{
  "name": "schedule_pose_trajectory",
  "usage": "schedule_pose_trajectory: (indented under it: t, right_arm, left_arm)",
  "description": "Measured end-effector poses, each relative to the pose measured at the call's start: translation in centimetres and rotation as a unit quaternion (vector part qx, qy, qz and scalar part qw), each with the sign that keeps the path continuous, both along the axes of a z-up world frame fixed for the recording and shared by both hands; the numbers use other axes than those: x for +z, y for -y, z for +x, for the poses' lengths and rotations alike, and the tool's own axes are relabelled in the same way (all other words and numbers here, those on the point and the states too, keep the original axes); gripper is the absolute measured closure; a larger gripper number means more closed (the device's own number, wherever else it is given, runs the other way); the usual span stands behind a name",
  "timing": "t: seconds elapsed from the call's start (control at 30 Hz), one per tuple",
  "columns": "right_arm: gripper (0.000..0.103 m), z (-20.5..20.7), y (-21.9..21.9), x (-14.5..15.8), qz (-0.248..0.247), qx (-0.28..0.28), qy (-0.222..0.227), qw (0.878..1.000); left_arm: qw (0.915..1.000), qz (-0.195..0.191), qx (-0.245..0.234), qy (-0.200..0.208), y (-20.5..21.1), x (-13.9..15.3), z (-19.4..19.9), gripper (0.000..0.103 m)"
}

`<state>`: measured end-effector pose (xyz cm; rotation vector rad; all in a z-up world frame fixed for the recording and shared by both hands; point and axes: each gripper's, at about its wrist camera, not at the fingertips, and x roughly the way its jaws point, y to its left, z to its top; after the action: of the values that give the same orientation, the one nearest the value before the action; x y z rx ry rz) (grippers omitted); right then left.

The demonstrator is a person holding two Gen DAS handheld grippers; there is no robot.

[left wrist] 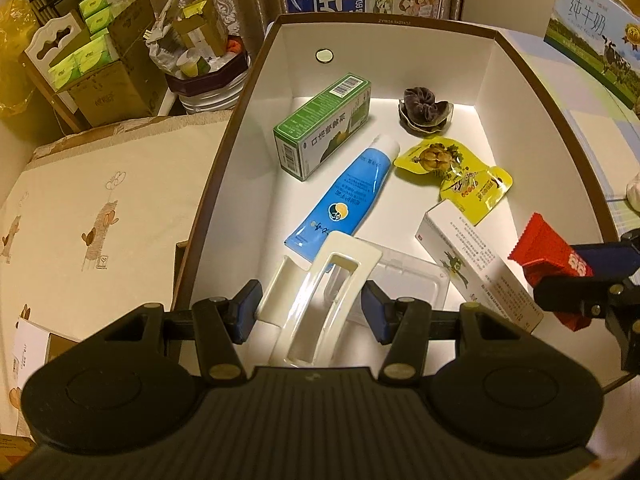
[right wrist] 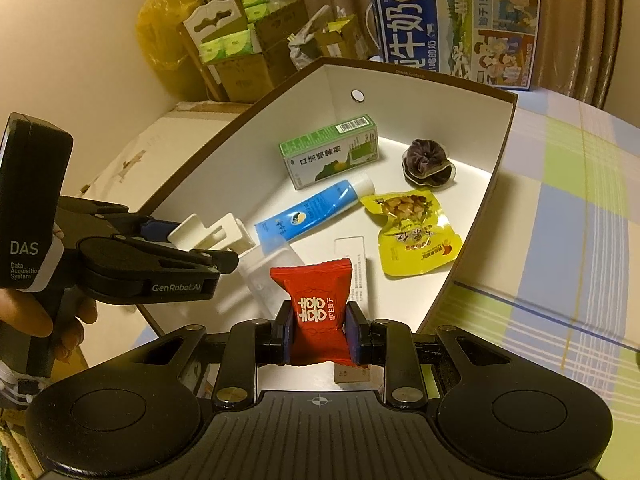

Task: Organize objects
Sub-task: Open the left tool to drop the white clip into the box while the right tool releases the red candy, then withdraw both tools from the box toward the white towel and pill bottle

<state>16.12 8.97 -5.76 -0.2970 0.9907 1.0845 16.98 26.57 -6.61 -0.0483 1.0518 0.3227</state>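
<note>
Black plastic forms both hand-held grippers, which hover side by side over the near end of a white-lined box [left wrist: 256, 92] with a brown rim. In the right wrist view, the left gripper [right wrist: 224, 240] comes in level from the left, and bare fingers [right wrist: 48, 320] curl round its handle. Its body reads "DAS Data Acquisition System" and "GenRobot.AI".

The left gripper [left wrist: 310, 308] has its blue-padded jaws spread wide, one on each side of a white plastic clip [left wrist: 320, 300]. The pads sit against or just beside the clip's edges; whether they press it cannot be told. The clip hangs above a clear plastic tray [left wrist: 404, 284] on the box floor.

The right gripper [right wrist: 319, 334] is clamped on a red candy wrapper [right wrist: 316, 308], its jaws drawn close and pinching the packet's lower half. White Chinese characters are printed on the wrapper. The packet is held upright over the box's near right corner, above a white carton [left wrist: 476, 268] lying flat.

Farther in lie a blue tube [left wrist: 344, 200], a green carton [left wrist: 324, 124] with a barcode and Chinese lettering, a yellow snack pouch [left wrist: 456, 172] and a dark scrunchie [left wrist: 424, 110], all apart from both grippers. Beyond the box stands a blue milk carton [right wrist: 452, 24] showing large Chinese characters and "1956". A checked cloth [right wrist: 560, 200] covers the table to the right.
</note>
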Motion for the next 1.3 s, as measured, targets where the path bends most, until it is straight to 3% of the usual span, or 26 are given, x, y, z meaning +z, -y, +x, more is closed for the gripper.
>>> schedule_pose_trajectory:
  t: [0.1,0.2,0.73,0.8,0.87,0.9,1.3]
  right_arm:
    - [0.080,0.0,0.0,-0.1,-0.001,0.001,-0.001,1.000]
    - [0.080,0.0,-0.1,-0.1,0.000,0.001,-0.002,1.000]
    - [0.080,-0.1,-0.5,-0.2,0.018,-0.002,-0.016,1.000]
    - [0.075,0.0,-0.7,-0.2,0.020,-0.002,-0.023,1.000]
    - [0.059,-0.2,-0.8,-0.1,0.020,0.001,-0.016,1.000]
    - [0.057,-0.3,-0.9,0.0,0.021,0.004,-0.012,1.000]
    - [0.053,-0.6,0.6,1.0,0.016,-0.001,-0.006,1.000]
  left_arm:
    - [1.0000,0.000,-0.001,-0.001,0.0,0.0,0.0,0.050]
    - [1.0000,0.000,0.001,0.003,0.0,0.2,-0.2,0.040]
    - [0.9996,-0.005,0.005,0.029,-0.5,2.3,-1.4,0.031]
    - [0.9995,-0.006,0.006,0.031,-0.6,2.5,-1.5,0.031]
    - [0.9993,-0.007,0.008,0.035,-0.7,2.7,-1.7,0.029]
    - [0.9993,-0.006,0.009,0.037,-0.7,2.8,-1.7,0.028]
    - [0.9982,-0.022,0.006,0.056,-0.6,4.3,-2.8,0.024]
